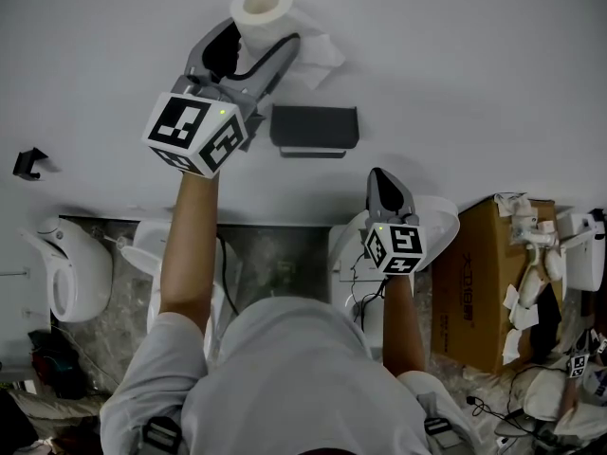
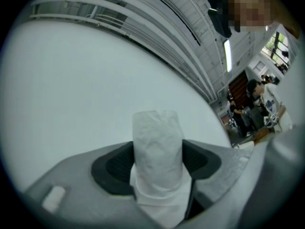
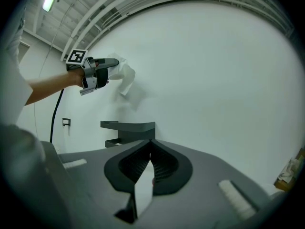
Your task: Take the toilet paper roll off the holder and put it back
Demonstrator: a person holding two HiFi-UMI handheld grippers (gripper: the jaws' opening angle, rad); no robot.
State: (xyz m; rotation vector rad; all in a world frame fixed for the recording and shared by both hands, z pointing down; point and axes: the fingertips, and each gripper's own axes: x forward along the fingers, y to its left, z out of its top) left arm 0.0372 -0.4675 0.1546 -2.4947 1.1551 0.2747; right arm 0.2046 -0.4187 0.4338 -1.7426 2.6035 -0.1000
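White toilet paper roll (image 1: pixel 262 8) above dark holder (image 1: pixel 314 127)

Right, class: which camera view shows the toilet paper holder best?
The head view: the dark holder sits whole and unobstructed on the wall. The right gripper view shows it partly behind the right claw. The left gripper view misses it.

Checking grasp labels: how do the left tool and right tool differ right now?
Left tool is clamped on the toilet paper roll, jaws wide; right tool has its jaws together. Left tool is high, above the holder, near the wall; right tool is lower and farther back. Shared: both point toward the white wall.
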